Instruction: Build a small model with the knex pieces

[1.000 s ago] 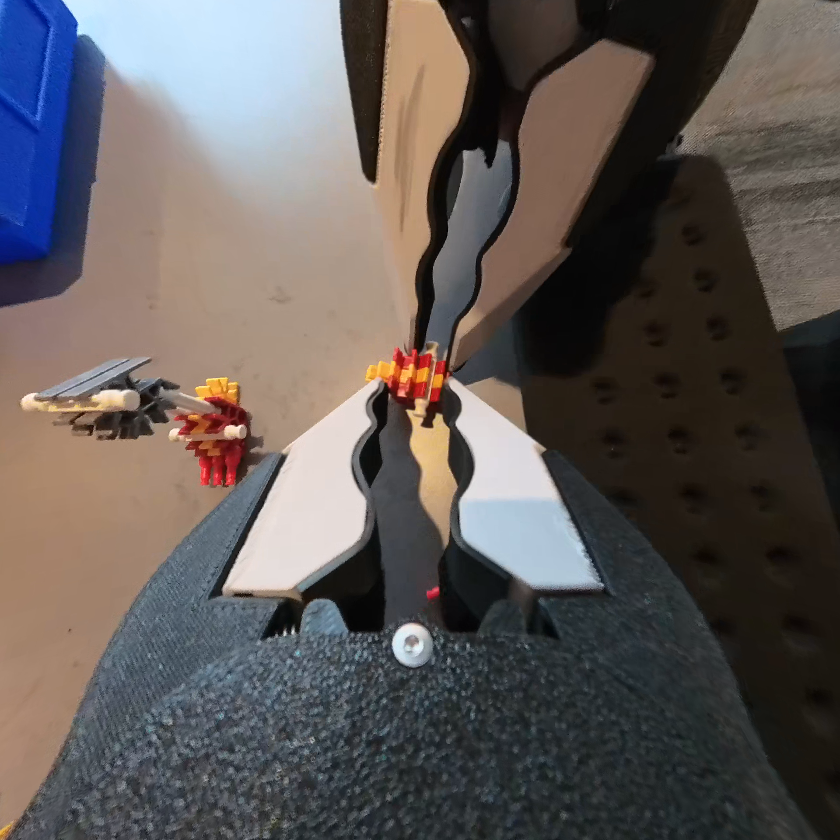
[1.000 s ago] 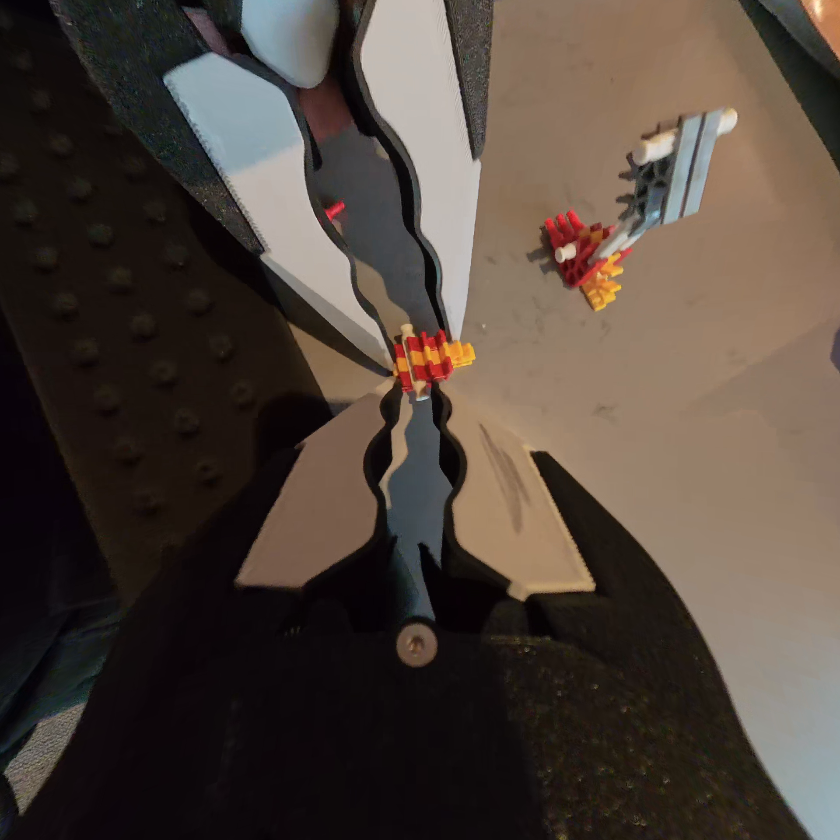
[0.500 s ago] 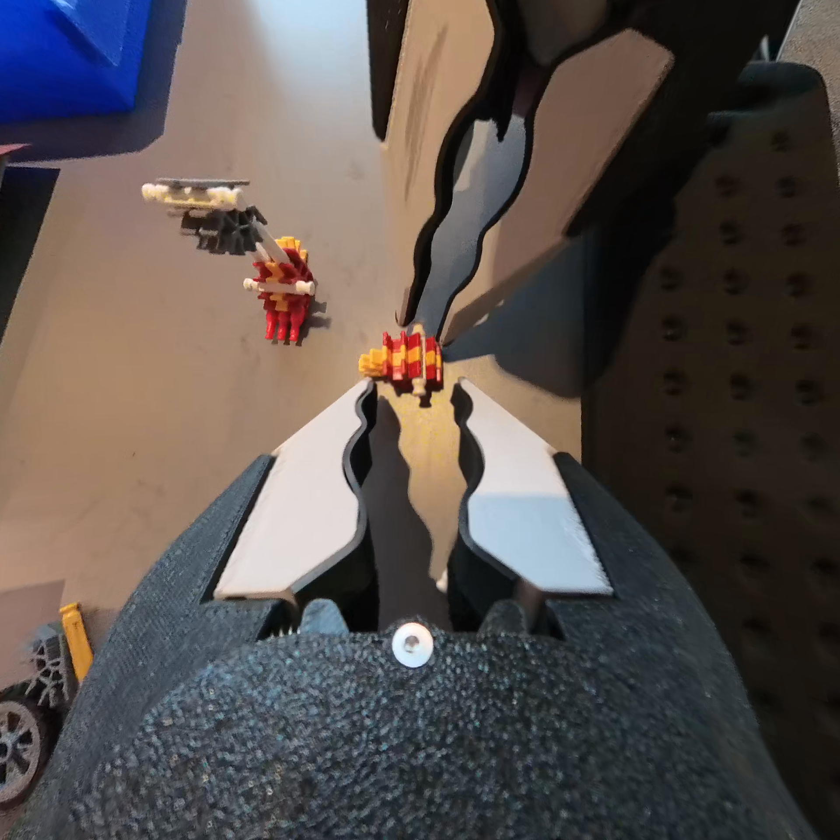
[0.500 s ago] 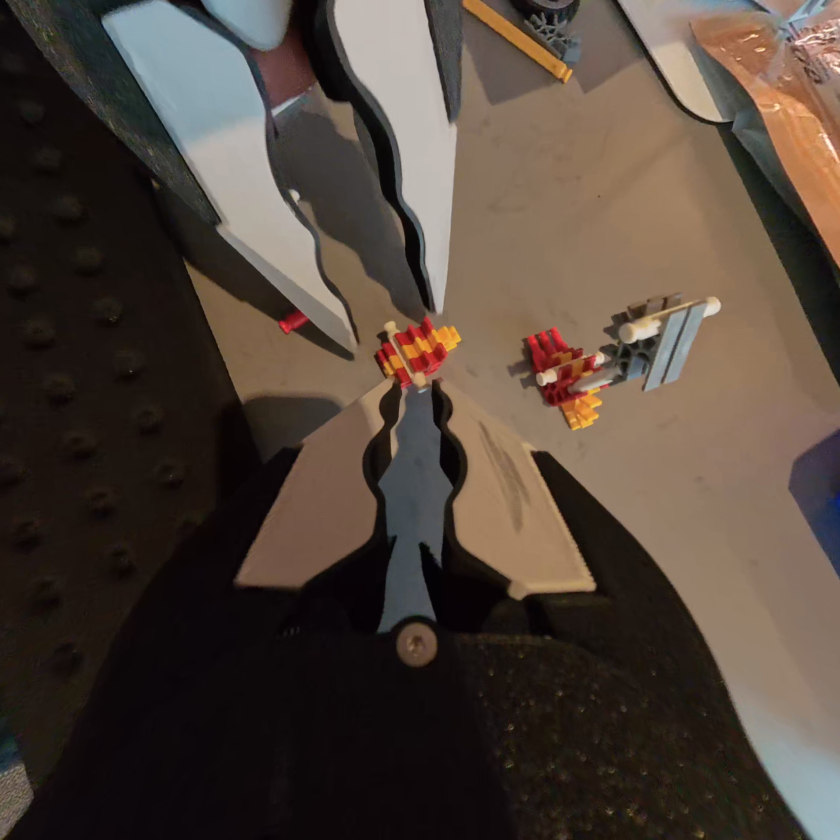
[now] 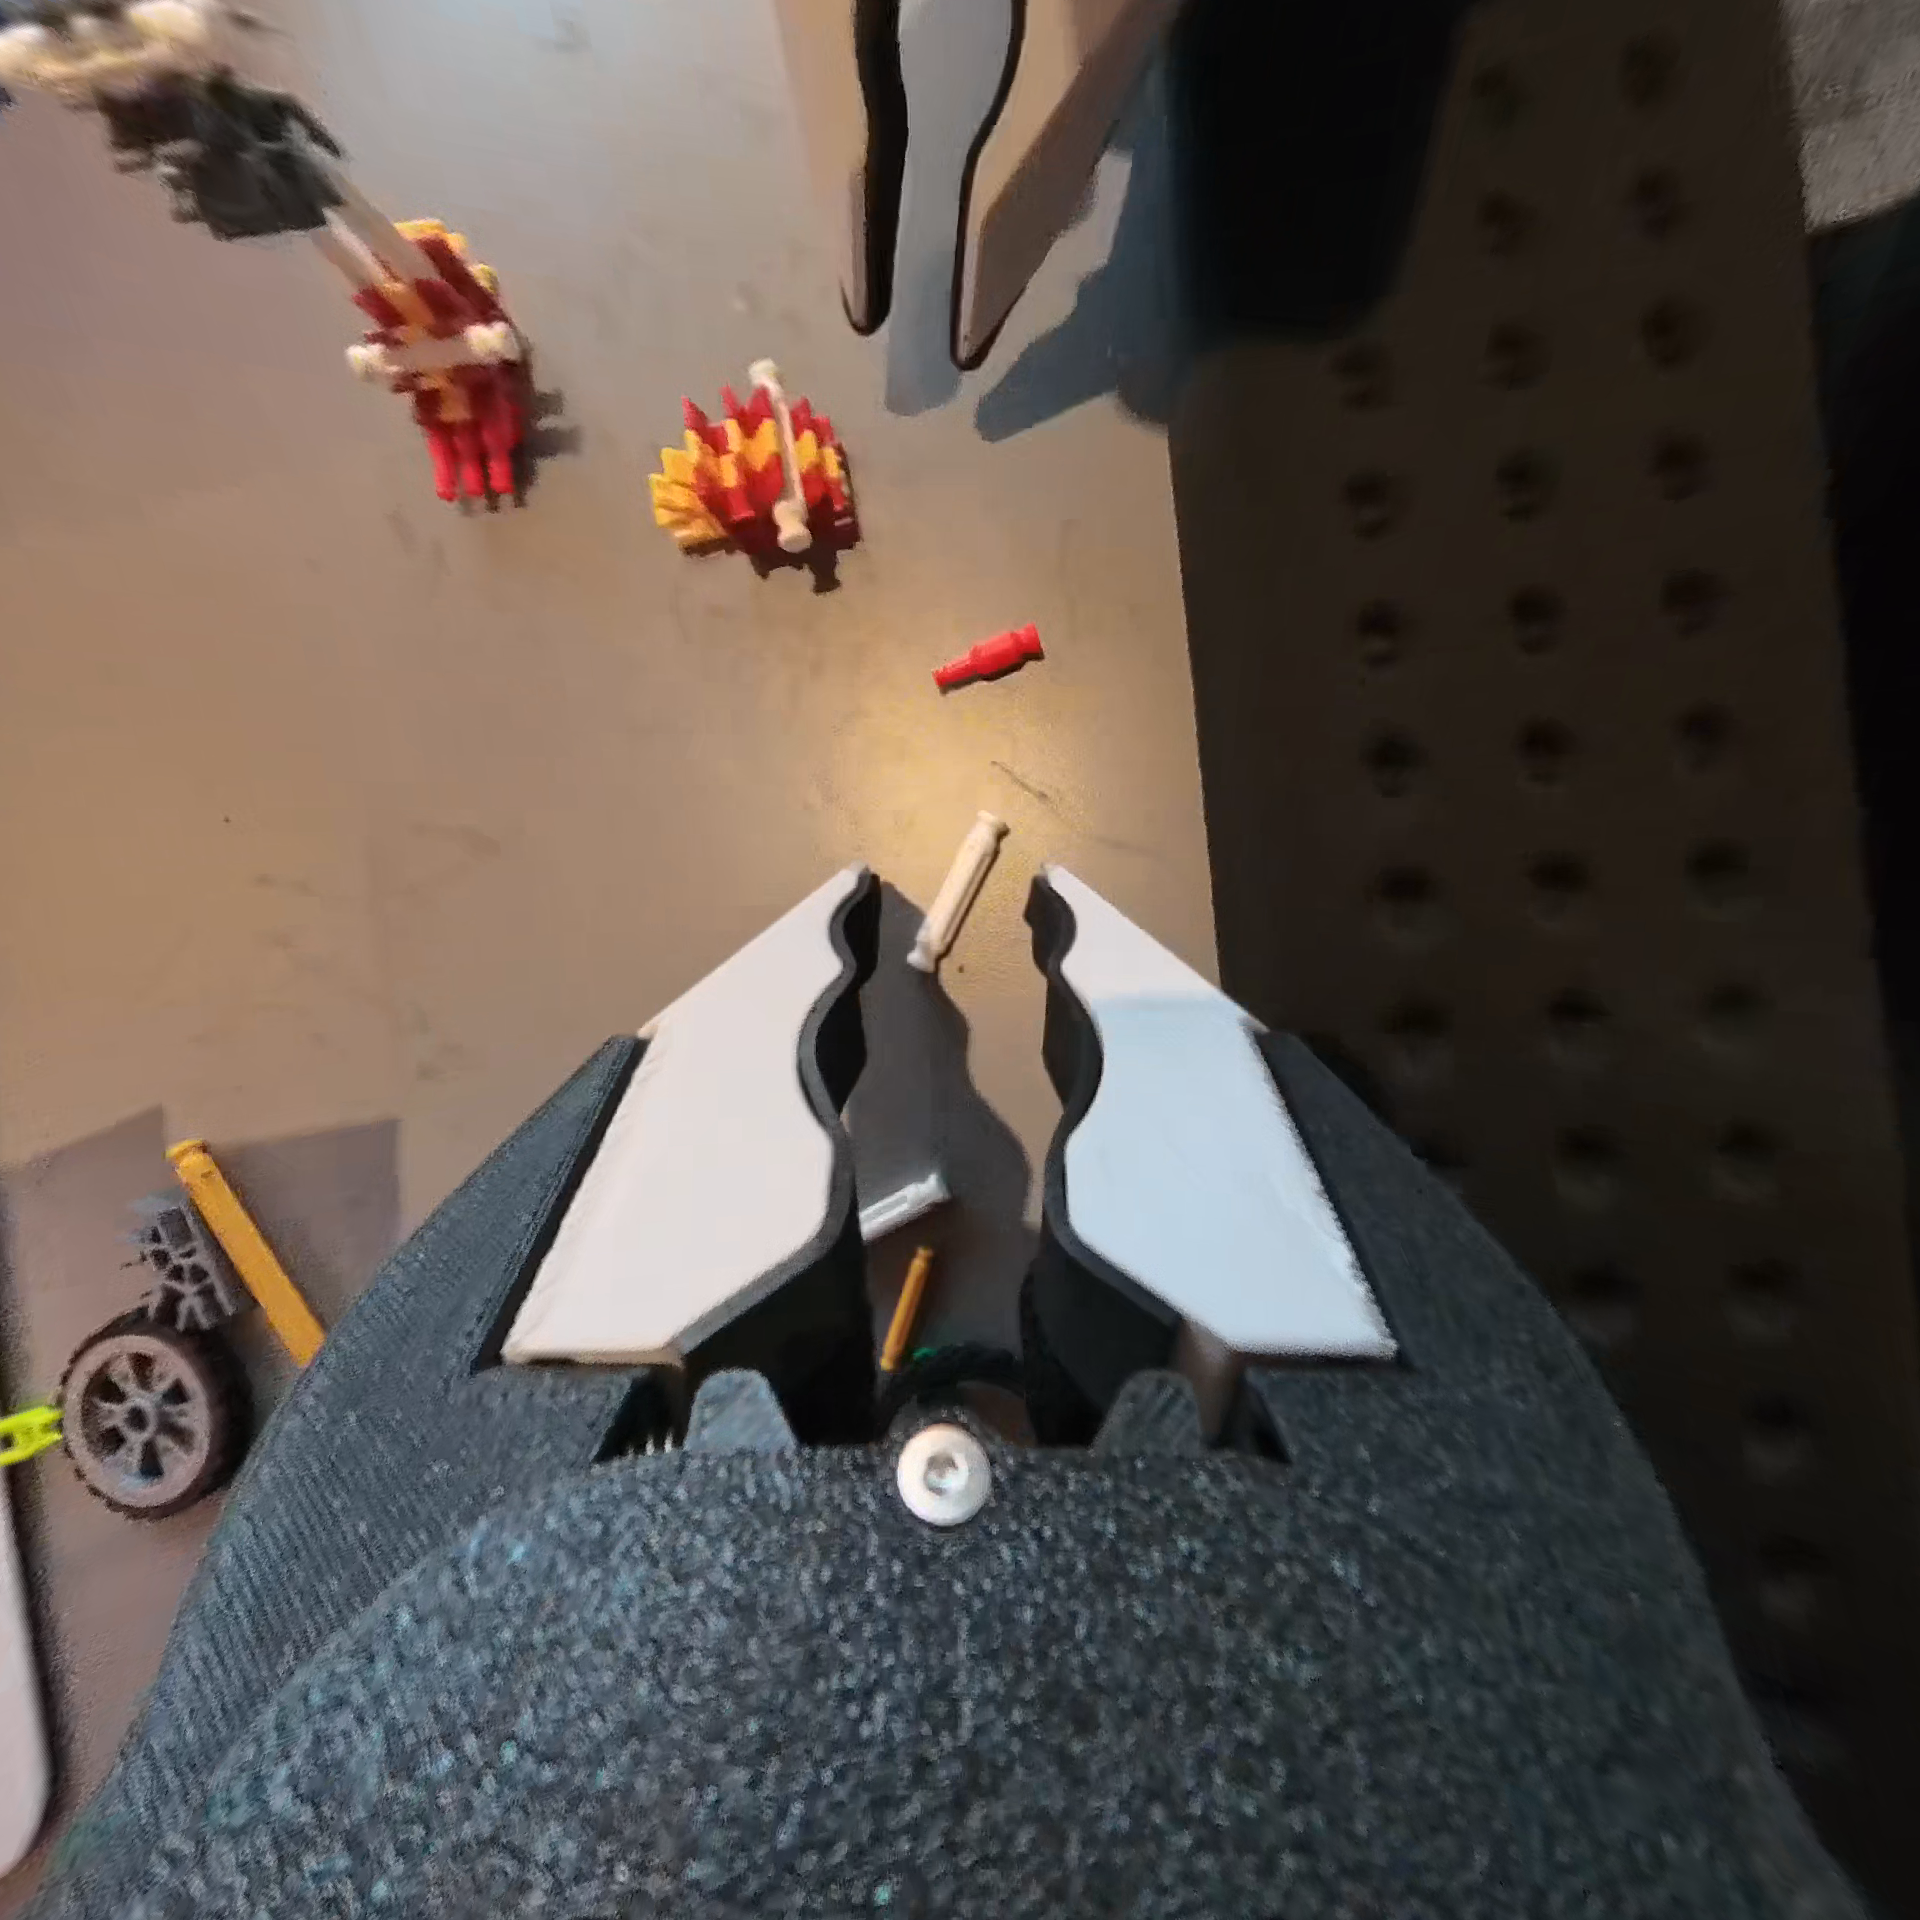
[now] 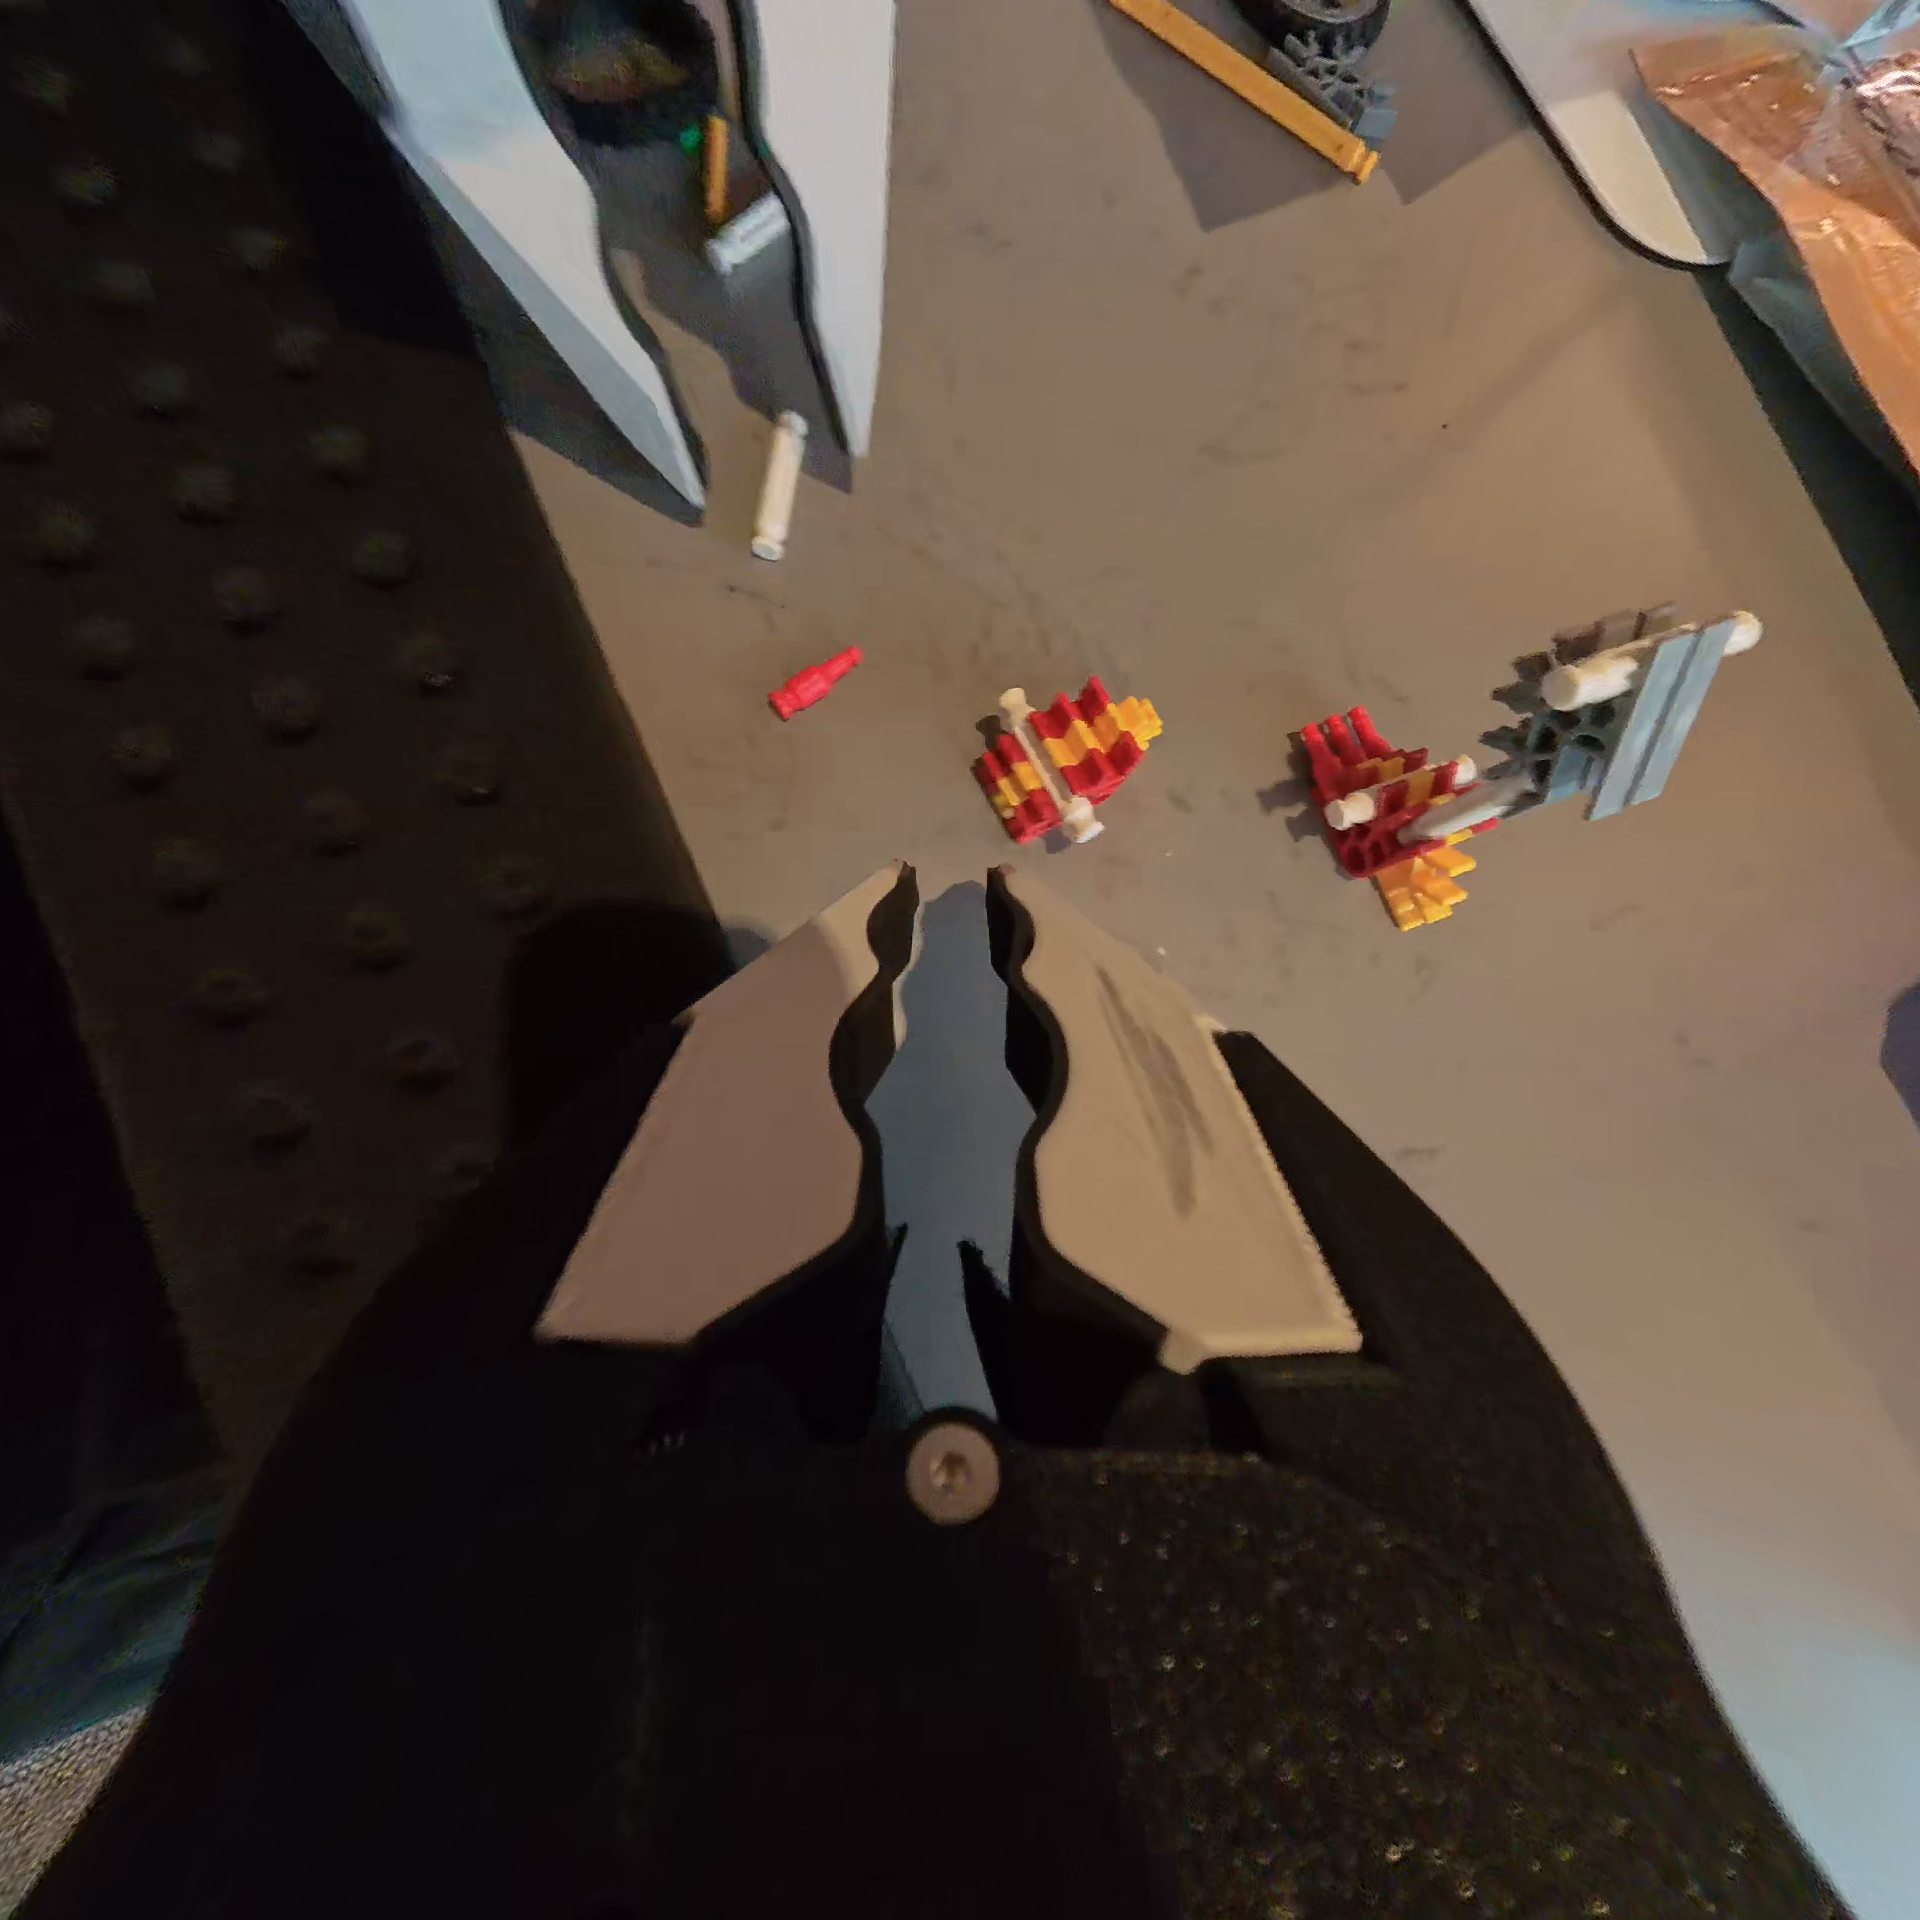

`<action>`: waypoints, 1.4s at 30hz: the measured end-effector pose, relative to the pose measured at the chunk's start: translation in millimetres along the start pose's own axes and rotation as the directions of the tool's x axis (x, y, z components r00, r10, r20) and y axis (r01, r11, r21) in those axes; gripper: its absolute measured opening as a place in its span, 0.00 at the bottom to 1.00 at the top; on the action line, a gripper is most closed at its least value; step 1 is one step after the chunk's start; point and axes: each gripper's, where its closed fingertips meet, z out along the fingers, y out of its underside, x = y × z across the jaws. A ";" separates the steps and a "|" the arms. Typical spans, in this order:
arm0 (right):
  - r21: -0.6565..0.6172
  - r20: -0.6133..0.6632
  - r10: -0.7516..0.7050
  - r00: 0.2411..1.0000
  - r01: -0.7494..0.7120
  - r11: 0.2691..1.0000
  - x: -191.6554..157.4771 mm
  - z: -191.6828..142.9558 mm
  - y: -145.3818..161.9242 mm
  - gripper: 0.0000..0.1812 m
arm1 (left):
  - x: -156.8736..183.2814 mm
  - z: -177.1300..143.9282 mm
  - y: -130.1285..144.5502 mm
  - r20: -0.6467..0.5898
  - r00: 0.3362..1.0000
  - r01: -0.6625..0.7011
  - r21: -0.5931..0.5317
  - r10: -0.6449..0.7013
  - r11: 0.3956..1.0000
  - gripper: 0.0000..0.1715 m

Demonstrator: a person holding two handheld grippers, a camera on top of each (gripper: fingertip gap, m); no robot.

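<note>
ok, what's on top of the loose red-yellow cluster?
A white rod lies across the red-and-yellow connector cluster, ends sticking out past both sides. What is underneath the cluster is hidden; it rests on the table.

the left gripper (image 5: pixel 951 883) has a black, grainy, speckled plastic housing that flares wide toward the camera, with one pale round screw (image 5: pixel 943 1473) set at its centre. its two fingers (image 5: pixel 727 1122) are flat, pale grey wedges edged in black, the inner edges cut in a wavy profile. the right gripper (image 6: pixel 951 878) is built the same — dark textured body, a silver screw (image 6: pixel 951 1472), grey fingers (image 6: pixel 1164 1174) — with dark smudged streaks on one finger face.
</note>
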 end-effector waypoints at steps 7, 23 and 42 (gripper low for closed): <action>-0.002 0.004 0.027 1.000 -0.027 1.000 -1.5 -0.6 2.1 0.07 | 4.2 21.2 -28.2 0.009 0.988 -0.157 0.046 0.157 0.986 0.15; 0.000 0.003 0.043 0.999 -0.043 0.999 2.0 -7.4 8.0 0.06 | -6.5 37.9 -45.2 0.045 0.999 -0.003 0.059 0.000 0.998 0.01; -0.062 0.033 0.028 0.999 -0.026 0.998 0.2 6.9 6.4 0.02 | 3.8 46.9 -63.5 -0.011 0.994 0.111 0.100 -0.111 0.989 0.09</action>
